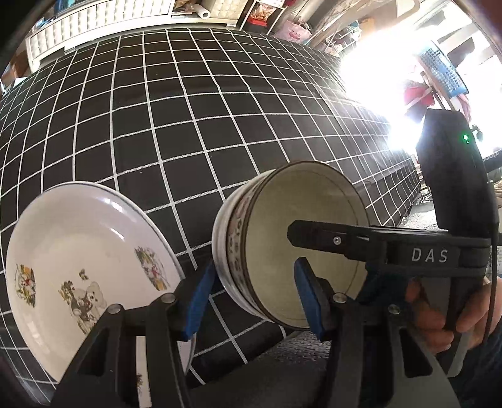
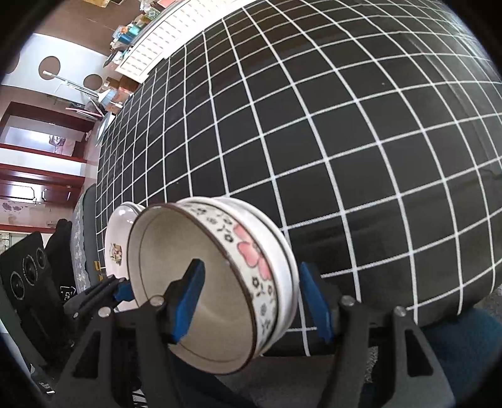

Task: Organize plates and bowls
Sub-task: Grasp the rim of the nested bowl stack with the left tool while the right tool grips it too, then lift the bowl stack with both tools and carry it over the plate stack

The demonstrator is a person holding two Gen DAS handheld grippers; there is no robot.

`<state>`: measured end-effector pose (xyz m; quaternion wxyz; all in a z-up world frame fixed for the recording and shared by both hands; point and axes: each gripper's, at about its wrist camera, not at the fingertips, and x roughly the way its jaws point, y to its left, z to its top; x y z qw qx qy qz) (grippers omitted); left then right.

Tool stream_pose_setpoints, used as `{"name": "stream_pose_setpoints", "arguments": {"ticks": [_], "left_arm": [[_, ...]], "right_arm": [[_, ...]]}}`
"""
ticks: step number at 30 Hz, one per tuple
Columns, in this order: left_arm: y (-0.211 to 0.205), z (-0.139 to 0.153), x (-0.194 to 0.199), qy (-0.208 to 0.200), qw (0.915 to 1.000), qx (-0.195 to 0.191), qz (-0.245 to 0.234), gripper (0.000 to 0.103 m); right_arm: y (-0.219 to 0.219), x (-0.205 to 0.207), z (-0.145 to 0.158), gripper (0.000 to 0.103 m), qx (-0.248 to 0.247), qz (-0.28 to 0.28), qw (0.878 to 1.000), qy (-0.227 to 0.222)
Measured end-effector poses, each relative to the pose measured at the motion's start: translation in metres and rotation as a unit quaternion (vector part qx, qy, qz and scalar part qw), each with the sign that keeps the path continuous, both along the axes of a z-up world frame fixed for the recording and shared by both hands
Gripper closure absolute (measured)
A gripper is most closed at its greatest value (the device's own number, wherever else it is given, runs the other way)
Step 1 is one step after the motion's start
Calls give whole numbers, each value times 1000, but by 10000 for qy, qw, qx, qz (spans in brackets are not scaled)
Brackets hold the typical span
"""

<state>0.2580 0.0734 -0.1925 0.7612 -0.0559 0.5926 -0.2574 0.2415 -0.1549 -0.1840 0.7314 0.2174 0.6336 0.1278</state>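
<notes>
A white bowl (image 1: 301, 226) with a brown rim and a pink flower band (image 2: 251, 251) hangs on its side above the black checked tablecloth (image 2: 345, 125). My right gripper (image 2: 251, 301) is shut on it, one blue pad inside the bowl and the other against its base. In the left wrist view its black finger (image 1: 317, 240) reaches into the bowl. A white plate (image 1: 84, 244) with teddy-bear prints lies on the cloth near the front edge, also seen behind the bowl (image 2: 117, 232). My left gripper (image 1: 252, 301) is open beside the plate's right rim, with nothing pressed between its pads.
A white cabinet (image 1: 94, 22) runs along the table's far edge. A blue basket (image 1: 442, 70) hangs at the right amid strong window glare. A hand (image 1: 439, 314) holds the right gripper. A black speaker box (image 2: 25, 276) stands left of the table.
</notes>
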Motion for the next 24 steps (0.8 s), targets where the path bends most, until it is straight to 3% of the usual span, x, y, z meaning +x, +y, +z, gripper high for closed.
{"name": "stream_pose_setpoints", "arguments": {"ticks": [12,16,24], "left_arm": [[-10,-31,5,89,9995,278,-129,54],[-25,-40,1,57,9989,431,-161,47],[-46,-39,5,39,9988,473,140,45]], "right_arm": [[-13,-2,-18,36,250,-123,9994,184],[-17,-1,-19,36,341,-183,9991,182],[-17,-9,-16,37,209,-252,9994,75]]}}
